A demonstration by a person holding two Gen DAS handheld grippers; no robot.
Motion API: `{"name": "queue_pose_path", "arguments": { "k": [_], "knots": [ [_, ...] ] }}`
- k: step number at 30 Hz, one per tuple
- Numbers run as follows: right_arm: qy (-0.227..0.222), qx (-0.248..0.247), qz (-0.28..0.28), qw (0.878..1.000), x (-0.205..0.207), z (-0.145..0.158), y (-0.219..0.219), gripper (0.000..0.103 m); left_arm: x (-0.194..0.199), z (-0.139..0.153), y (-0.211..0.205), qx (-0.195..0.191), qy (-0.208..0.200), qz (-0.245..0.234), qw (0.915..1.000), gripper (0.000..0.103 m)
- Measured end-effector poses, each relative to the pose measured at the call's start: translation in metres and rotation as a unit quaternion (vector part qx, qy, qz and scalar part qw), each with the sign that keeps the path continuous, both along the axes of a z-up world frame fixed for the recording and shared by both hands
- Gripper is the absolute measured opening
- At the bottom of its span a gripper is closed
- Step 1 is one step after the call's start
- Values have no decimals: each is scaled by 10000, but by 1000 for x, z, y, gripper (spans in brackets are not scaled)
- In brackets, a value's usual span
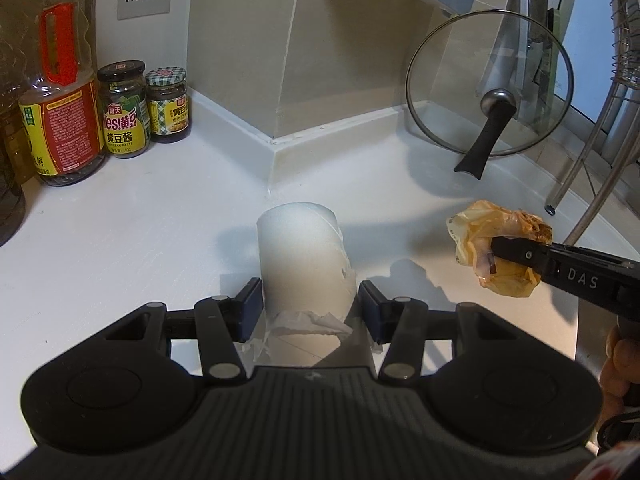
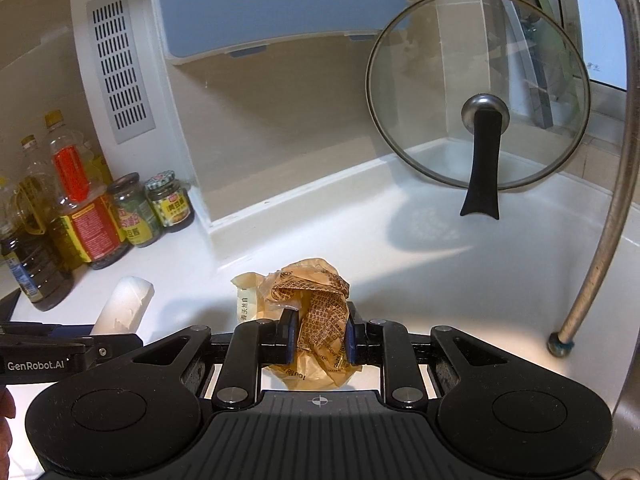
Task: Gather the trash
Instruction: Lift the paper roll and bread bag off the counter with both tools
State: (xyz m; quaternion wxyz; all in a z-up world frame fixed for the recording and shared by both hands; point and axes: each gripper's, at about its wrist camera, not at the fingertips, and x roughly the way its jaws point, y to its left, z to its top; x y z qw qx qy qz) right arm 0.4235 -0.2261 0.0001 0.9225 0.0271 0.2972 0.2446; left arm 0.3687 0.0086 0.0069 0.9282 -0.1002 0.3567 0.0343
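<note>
My left gripper [image 1: 310, 308] is shut on a white paper roll [image 1: 306, 256] with a torn tissue end, held over the white counter [image 1: 120, 240]. The roll also shows in the right wrist view [image 2: 124, 304], with the left gripper's fingers [image 2: 116, 340] around it. My right gripper [image 2: 318, 340] is shut on a crumpled orange-brown printed wrapper [image 2: 316, 308]. In the left wrist view the wrapper [image 1: 492, 240] hangs at the right, pinched by the right gripper's fingers [image 1: 516, 250], apart from the roll.
A glass pot lid [image 2: 476, 92] with a black handle leans against the back wall. Sauce jars [image 1: 122, 108] and oil bottles [image 1: 60, 92] stand at the back left. A metal rack leg [image 2: 560, 344] stands at the right. A wall corner juts out behind the roll.
</note>
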Motion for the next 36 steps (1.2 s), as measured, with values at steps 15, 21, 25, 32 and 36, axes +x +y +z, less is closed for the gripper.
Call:
{"name": "queue_pose_path", "arguments": {
  "k": [15, 21, 25, 32, 36],
  "knots": [
    [-106, -4, -147, 9998, -56, 12, 11, 23, -43, 8, 10, -19, -126, -274, 9995, 48],
    [-147, -17, -219, 9997, -80, 17, 14, 23, -62, 11, 13, -33, -185, -404, 9990, 48],
    [-154, -19, -250, 9996, -97, 18, 19, 23, -76, 12, 17, -37, -217, -471, 9986, 48],
    [-161, -51, -309, 9994, -124, 20, 25, 23, -98, 14, 24, -61, -259, -570, 9980, 48],
    [-144, -73, -313, 9994, -139, 19, 27, 23, -110, 13, 26, -75, -272, -607, 9978, 48]
  ]
}}
